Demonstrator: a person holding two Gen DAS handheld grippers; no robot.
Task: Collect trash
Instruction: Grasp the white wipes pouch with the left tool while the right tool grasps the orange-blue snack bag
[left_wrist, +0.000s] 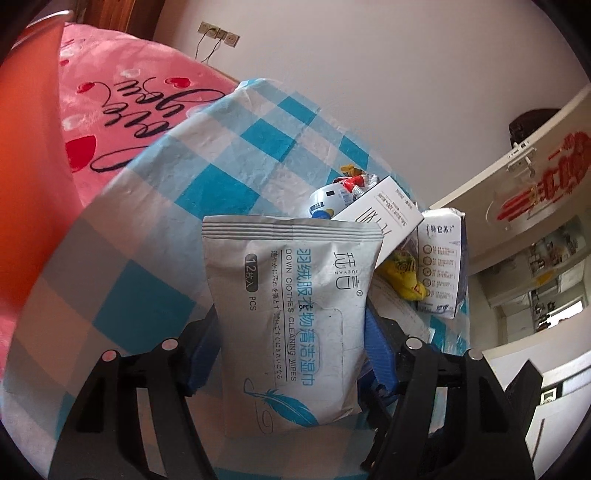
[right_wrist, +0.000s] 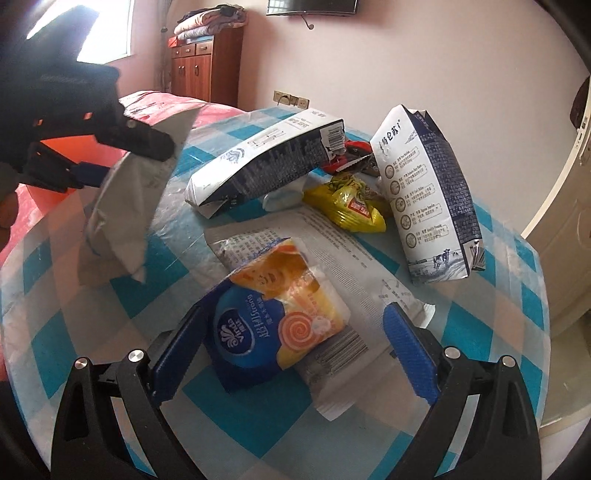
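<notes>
Two grippers work over the checked tabletop (right_wrist: 517, 295). The left gripper (left_wrist: 291, 343) has its jaws clamped on a grey wipes pouch (left_wrist: 291, 314), lifted clear of the cloth, its long axis running away from the camera, sealed end farthest. It looks light, soft and crinkly, best pinched across its flat middle. The right gripper (right_wrist: 295, 339) hangs with jaws spread, empty, around a blue-and-orange tissue pack (right_wrist: 280, 325) lying flat on a sheet of paper.
</notes>
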